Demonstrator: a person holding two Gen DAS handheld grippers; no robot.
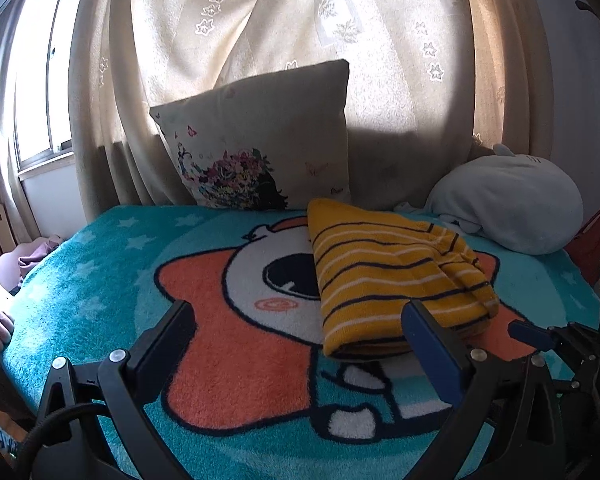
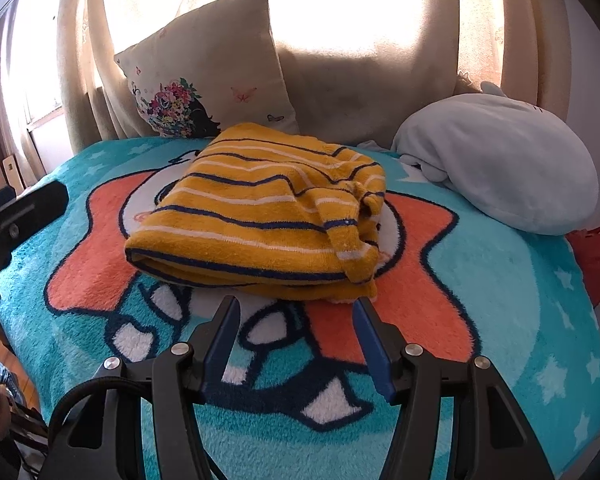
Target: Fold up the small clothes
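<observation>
The mustard-yellow knitted garment with navy and white stripes (image 2: pixel 260 208) lay on the turquoise fleece blanket with an orange and white cartoon figure (image 2: pixel 480 280) that covered the bed, roughly over the figure's round white face. It was already gathered into a compact, several-layer bundle: the near edge showed stacked folds, and 1 striped cuff or sleeve end hung over the right side, a little loose and bunched. By that look, the main folds seemed done, and what was left was probably a tidy-up of the ragged right corner or 1 last fold, then setting the piece aside; no other small clothes waiting to be folded could be made out for certain. The left hand-held gripper (image 1: pixel 296 316) hovered low over the blanket with its 2 fingers spread wide apart and nothing between them, its right finger just beside the bundle's near-left corner. The right hand-held gripper (image 2: pixel 294 312) was also parted and empty, its tips just short of the bundle's near edge, apart from the cloth as far as could be told. Behind the garment stood a beige square cushion printed with flowers and butterflies (image 2: pixel 212 64) against cream patterned curtains (image 1: pixel 300 20), and a pale blue plush toy (image 2: pixel 496 152) rested at the right of the bed, well apart from the garment.
</observation>
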